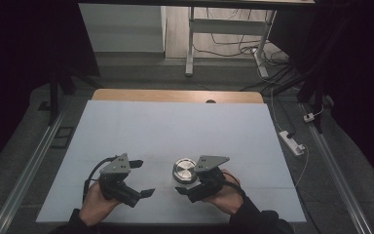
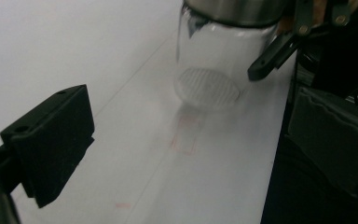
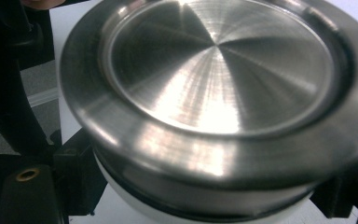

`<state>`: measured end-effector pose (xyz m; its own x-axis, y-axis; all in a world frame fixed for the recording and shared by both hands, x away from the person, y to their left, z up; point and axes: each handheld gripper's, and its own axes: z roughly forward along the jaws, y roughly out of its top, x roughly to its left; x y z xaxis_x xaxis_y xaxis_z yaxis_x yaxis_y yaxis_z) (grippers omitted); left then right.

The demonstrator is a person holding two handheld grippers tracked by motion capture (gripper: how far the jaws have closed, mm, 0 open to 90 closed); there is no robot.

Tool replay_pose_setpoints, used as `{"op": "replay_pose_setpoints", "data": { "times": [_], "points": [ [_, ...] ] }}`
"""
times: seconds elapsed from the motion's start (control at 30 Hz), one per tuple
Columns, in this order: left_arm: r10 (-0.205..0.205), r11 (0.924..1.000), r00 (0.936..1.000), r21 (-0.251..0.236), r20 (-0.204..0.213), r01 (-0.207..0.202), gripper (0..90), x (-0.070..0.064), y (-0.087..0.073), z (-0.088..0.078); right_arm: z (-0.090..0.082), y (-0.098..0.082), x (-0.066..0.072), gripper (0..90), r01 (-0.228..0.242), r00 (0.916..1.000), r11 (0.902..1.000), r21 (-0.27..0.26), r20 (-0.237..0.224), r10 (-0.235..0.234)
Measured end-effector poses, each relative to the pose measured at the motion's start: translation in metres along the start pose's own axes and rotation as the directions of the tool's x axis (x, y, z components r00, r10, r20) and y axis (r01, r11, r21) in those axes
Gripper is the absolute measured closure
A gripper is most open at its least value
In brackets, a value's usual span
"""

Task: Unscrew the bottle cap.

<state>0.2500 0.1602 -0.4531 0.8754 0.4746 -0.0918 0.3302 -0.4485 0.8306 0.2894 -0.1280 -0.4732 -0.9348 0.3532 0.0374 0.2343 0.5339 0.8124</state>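
Observation:
A clear glass jar with a brushed steel lid stands upright on the white table top, near the front centre. My right gripper reaches in from the right and its two black jaws sit against opposite sides of the jar below the lid, shut on it. One of its fingers rests at the jar's side. My left gripper is to the left of the jar, pointing at it, open with nothing between its fingers. A hand holds each gripper.
The table's far wooden edge has a small notch. On the floor to the right lie a white power strip and cables. A white metal frame stands beyond the table. Metal rails run along both sides.

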Motion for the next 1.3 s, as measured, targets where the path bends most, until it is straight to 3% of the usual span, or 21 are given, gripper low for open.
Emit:
{"op": "replay_pose_setpoints", "data": {
  "times": [0.3, 0.67, 0.9, 1.3],
  "points": [
    [0.061, 0.9981, 0.9967, 0.005, 0.053, -0.061, 0.2, -0.002, 0.025, 0.022, 0.000, 0.000, 0.000, 14.9, -0.001, 1.0000, 1.0000, 0.000, -0.002, 0.001],
    [0.099, 0.9951, 0.9932, -0.006, 0.061, -0.099, 4.2, -0.005, 0.045, 0.035, 0.001, -0.001, 0.000, 14.9, 0.000, 1.0000, 1.0000, 0.002, -0.005, 0.000],
    [0.135, 0.9905, 0.9888, 0.017, 0.064, -0.136, 5.6, -0.007, 0.053, 0.049, 0.002, -0.001, 0.000, 14.9, -0.001, 0.9999, 1.0000, 0.005, -0.010, 0.001],
    [0.209, 0.9770, 0.9728, 0.019, 0.098, -0.212, 16.6, -0.012, 0.065, 0.065, 0.002, -0.001, -0.001, 14.9, -0.006, 0.9999, 0.9999, 0.009, -0.013, 0.006]
  ]
}}
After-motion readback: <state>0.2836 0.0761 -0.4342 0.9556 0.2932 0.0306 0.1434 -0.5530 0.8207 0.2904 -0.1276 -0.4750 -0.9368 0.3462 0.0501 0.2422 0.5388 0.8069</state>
